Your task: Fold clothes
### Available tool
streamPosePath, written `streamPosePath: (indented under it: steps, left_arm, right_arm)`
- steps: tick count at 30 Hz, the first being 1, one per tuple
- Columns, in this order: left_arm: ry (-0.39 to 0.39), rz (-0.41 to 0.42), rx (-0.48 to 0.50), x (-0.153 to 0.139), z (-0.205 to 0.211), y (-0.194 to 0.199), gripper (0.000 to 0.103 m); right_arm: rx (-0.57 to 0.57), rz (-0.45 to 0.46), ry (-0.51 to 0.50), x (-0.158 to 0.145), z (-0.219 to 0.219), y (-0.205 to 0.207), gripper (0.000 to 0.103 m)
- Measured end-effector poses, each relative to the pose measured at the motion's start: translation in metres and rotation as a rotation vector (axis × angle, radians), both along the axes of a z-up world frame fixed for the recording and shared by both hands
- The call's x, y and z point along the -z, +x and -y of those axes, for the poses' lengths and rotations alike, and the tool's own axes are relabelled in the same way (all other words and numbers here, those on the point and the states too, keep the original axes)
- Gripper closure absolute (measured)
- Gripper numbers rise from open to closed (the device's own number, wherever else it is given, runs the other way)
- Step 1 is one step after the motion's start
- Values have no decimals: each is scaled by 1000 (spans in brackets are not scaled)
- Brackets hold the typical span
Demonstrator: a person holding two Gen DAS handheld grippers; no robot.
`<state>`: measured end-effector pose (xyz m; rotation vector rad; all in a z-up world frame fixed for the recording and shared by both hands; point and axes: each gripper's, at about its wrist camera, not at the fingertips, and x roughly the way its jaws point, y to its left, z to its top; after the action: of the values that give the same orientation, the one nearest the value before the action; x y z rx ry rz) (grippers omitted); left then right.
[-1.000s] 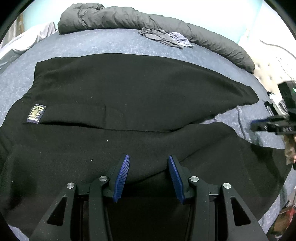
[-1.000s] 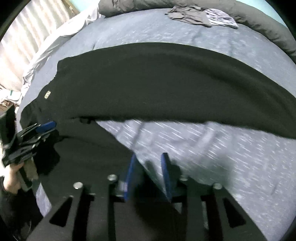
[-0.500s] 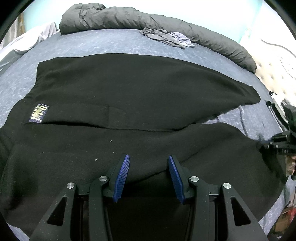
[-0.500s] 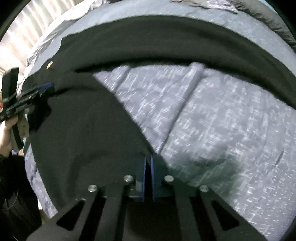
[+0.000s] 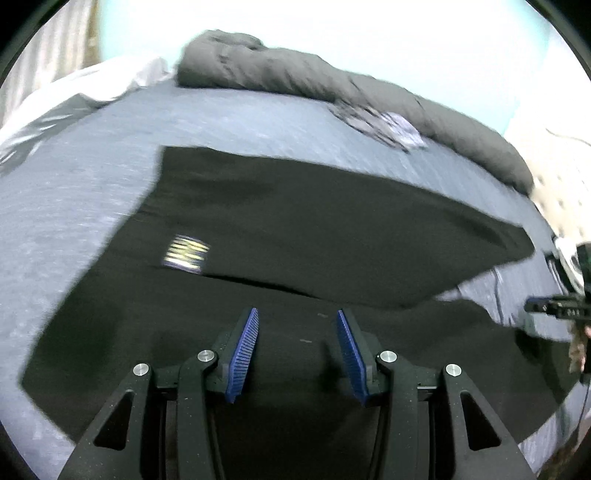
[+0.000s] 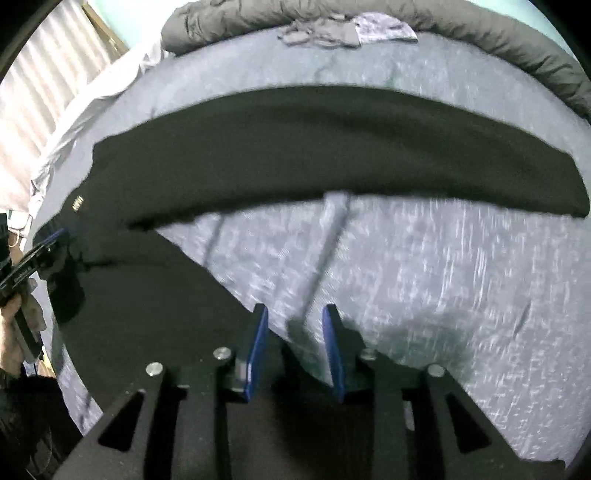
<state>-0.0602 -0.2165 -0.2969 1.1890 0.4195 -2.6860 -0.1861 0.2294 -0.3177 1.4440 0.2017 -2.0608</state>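
Black trousers [image 5: 295, 229] lie spread flat on the bed [image 5: 74, 192], one leg stretched long across the sheet, the other angled off from it toward you, so both legs are laid out ready to be brought together. Your left gripper [image 5: 297, 345] sits low over the near leg close to the waist end, jaws apart with dark cloth under and between them; blur hides whether the pads press on it, looks like not. Your right gripper [image 6: 295, 347] is at the near leg's edge, farther from the waist, jaws opening, only grey sheet showing between them, nothing pinched. Likely you're resetting that grip to catch the hem edge. A small label [image 5: 186, 253] with yellowish stripes sits on the trousers near the waist; motion smear makes the writing unreadable. Beyond the trousers a grey duvet roll [image 5: 332, 88] lines the far side of the bed, with a small crumpled garment [image 6: 343, 31] just in front of it.
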Motion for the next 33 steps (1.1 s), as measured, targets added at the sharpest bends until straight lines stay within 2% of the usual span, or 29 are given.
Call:
streamPosePath:
  steps: [3, 5, 8, 10, 13, 16, 19, 25, 30, 33]
  left_arm:
    - [-8, -18, -68, -9, 25, 16, 55]
    - [-17, -25, -114, -13, 40, 28, 49]
    - [-18, -33, -179, -17, 63, 45, 47]
    - [-18, -32, -196, -18, 73, 51, 47]
    - [-60, -21, -195, -20, 79, 52, 47]
    - [-57, -4, -196, -18, 91, 46, 47]
    - [-10, -6, -215, -18, 107, 33, 47]
    - [-8, 27, -212, -16, 128, 3, 47]
    - [7, 106, -234, 7, 147, -18, 47]
    - [61, 148, -198, 21, 148, -24, 47]
  right_arm:
    - [-4, -5, -45, -11, 24, 1, 71]
    - [-5, -7, -73, -18, 40, 4, 70]
    - [-11, -10, -103, -27, 64, 4, 68]
    - [-26, -13, -102, -30, 77, -1, 65]
    - [-59, -24, -89, -34, 103, -3, 63]
    - [-109, -41, -69, -35, 135, -2, 53]
    - [-174, -45, -40, -22, 181, -1, 53]
    - [-294, -53, 27, -6, 249, 2, 53]
    - [-304, -36, 0, 4, 264, 1, 53]
    - [-308, -39, 0, 8, 259, -1, 53]
